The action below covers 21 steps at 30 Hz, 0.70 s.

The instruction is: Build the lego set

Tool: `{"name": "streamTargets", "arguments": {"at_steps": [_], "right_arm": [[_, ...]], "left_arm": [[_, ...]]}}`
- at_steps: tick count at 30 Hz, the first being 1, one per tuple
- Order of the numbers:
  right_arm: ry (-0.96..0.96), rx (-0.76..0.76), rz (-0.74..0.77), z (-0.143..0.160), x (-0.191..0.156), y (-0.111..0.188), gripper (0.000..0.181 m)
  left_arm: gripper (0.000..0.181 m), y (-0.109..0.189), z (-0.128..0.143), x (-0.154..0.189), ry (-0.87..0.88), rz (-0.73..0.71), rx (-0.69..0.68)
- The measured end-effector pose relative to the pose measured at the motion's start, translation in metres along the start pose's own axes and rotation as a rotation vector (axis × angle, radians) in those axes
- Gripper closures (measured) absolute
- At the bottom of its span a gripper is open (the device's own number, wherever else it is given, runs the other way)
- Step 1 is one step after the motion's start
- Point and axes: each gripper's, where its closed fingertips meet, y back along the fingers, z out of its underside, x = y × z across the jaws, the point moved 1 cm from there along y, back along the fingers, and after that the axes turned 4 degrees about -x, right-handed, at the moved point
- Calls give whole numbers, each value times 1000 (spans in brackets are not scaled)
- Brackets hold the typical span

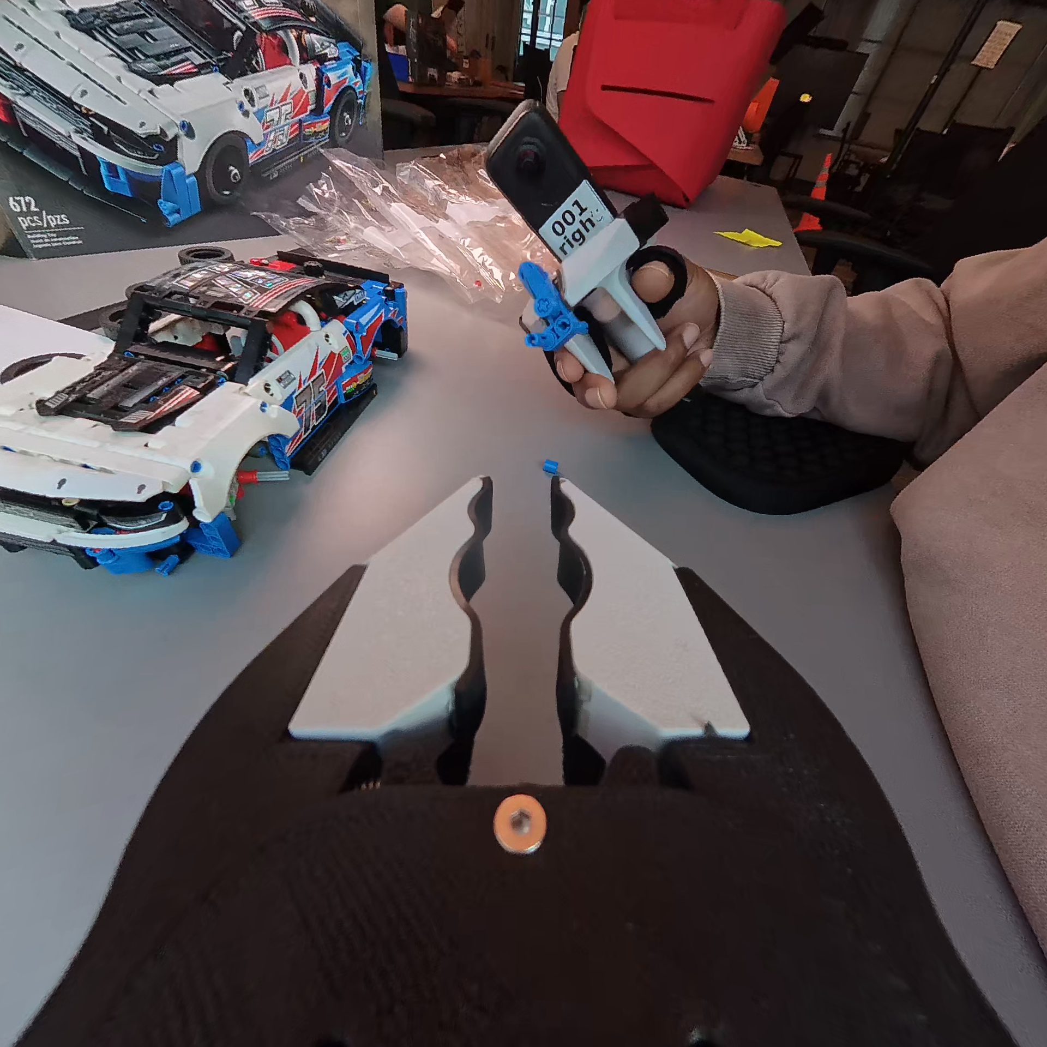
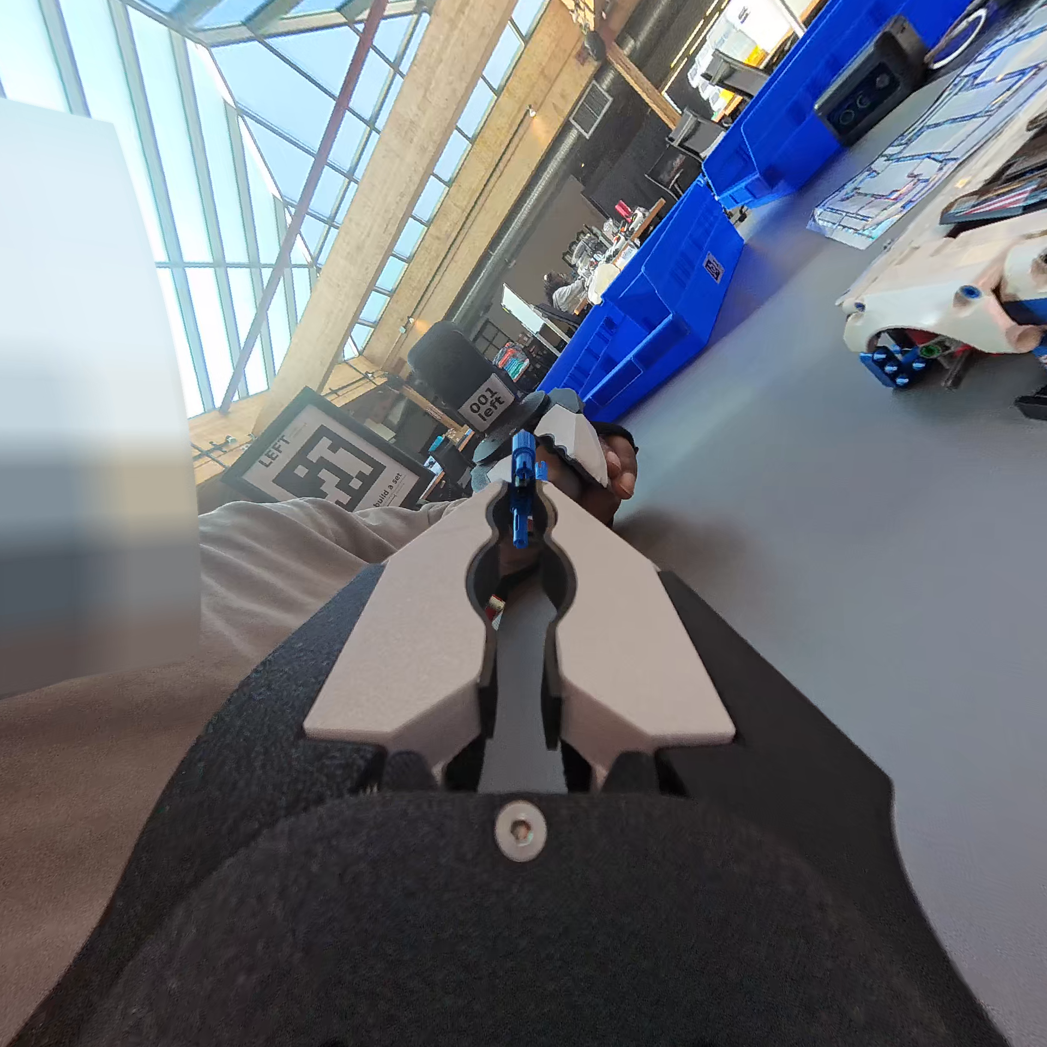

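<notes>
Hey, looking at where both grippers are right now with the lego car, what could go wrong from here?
1. The right gripper pinches the blue assembly only at its fingertips, raised above the table; a twist may drop it.
2. The small blue piece lies loose just ahead of the open left gripper; a nudge could flick it away.
3. The car has thin axles sticking out; a careless sweep could knock them.

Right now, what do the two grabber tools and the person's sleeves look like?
Each gripper, left and right, has two pale grey wedge fingers with wavy dark inner edges on a black textured body with a silver screw. A black camera with a white label sits on top. The sleeve is beige with a ribbed cuff.
</notes>
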Motion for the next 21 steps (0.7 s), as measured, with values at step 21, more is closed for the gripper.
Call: {"name": "streamTargets", "arguments": {"at_steps": [21], "right_arm": [[-20,-8,-24,3,-4,-5,178]], "left_arm": [[159,-1,1,3,4,16,-6]]}}
